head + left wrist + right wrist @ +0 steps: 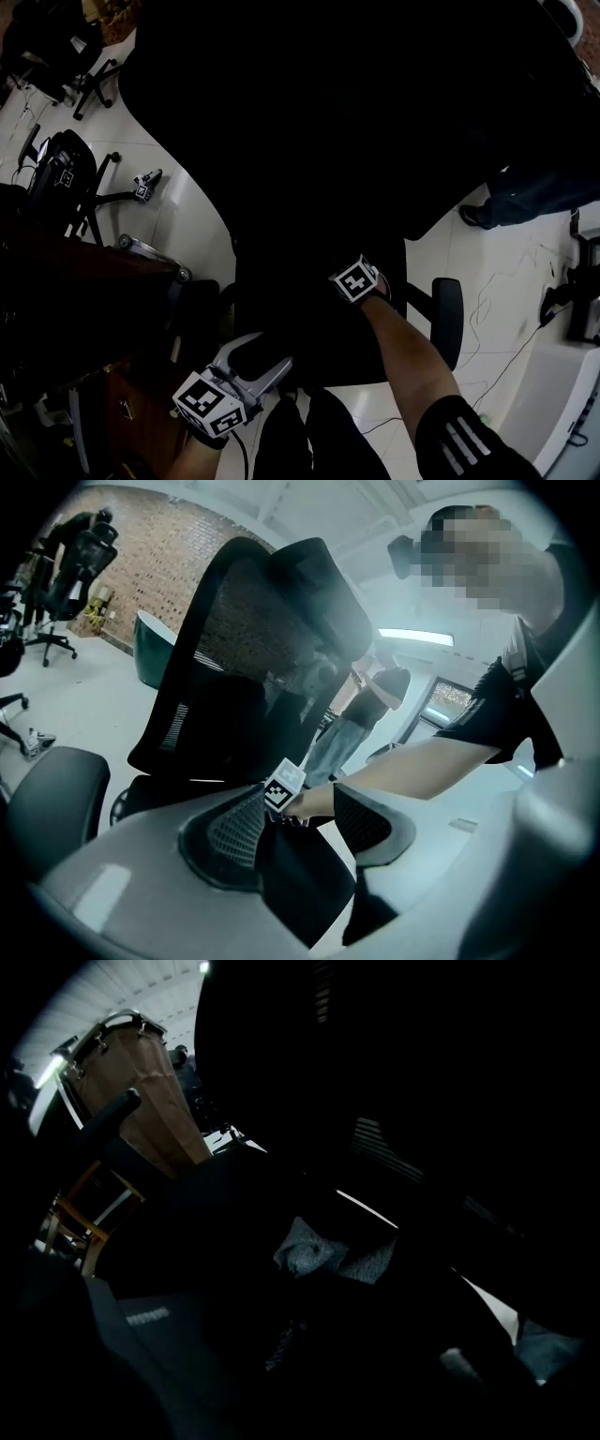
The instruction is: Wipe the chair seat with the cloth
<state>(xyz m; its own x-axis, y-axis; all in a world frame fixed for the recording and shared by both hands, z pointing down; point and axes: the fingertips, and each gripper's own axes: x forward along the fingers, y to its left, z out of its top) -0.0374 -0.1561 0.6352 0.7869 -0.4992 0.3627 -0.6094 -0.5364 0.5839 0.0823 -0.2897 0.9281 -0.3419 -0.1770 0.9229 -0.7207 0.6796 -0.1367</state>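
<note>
We stand in a wide room with a pale tiled floor (192, 220) and, in the left gripper view, a brick wall (131, 546) on the far side. The head view is very dark. The biggest thing before us is a black office chair (309, 122). Its tall mesh backrest (253, 649) is upright and its chair seat (323, 333) is right below us, with a padded armrest (448, 317) beside the seat on our right. More black chairs (52, 37) stand well apart at the far left, and a brown wooden piece of furniture (89, 281) sits close on our left. Another person stands beyond the chair to the right, in jeans (539, 187) and a dark shoe (472, 217). Thin cables (511, 314) trail over the tiles on the right.

Our right gripper (354, 277) reaches over the seat with a bare forearm behind it, and its marker cube (285, 786) shows just in front of the backrest. Its own view is nearly black. The grey cloth (317, 1251) lies bunched on the seat surface right at the jaw tips and looks pinched between them.

Our left gripper (264, 352) hangs at the front left corner of the seat. Its jaws stand apart, with the mesh pads (234, 822) facing each other. A dark flat wedge (305, 874), which we take for the seat's front edge, runs between them, against the left pad and clear of the right one.
</note>
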